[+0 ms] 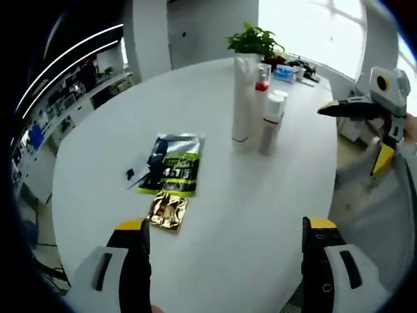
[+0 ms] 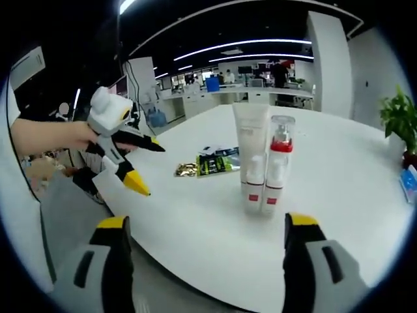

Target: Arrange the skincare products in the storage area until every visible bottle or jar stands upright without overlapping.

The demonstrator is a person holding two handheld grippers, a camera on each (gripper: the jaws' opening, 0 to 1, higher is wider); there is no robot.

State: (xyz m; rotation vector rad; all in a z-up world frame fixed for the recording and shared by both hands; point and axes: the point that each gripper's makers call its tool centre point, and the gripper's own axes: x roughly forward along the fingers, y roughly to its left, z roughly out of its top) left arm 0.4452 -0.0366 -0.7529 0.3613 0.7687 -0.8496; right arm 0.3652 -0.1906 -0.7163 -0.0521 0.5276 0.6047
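Several skincare products stand upright in a tight group on the round white table [image 1: 260,208]. They include a tall white tube [image 1: 242,98] [image 2: 251,134], a clear pump bottle with a red collar [image 1: 262,81] [image 2: 281,140] and a short white bottle with a red label [image 1: 272,120] [image 2: 272,189]. Another short white bottle [image 2: 253,188] stands in front of the tube. My left gripper [image 1: 225,254] [image 2: 146,166] is open, well short of the group. My right gripper [image 2: 208,251] [image 1: 355,137] is open too, off the table's edge. Neither touches a product.
A green and black sachet [image 1: 172,163] [image 2: 218,163], a gold sachet [image 1: 168,210] [image 2: 186,170] and a small white packet [image 1: 137,171] lie flat near the products. A potted plant [image 1: 255,40] [image 2: 401,117] and small blue items [image 1: 285,72] sit at the far edge. A person's hand [image 2: 52,137] holds the left gripper.
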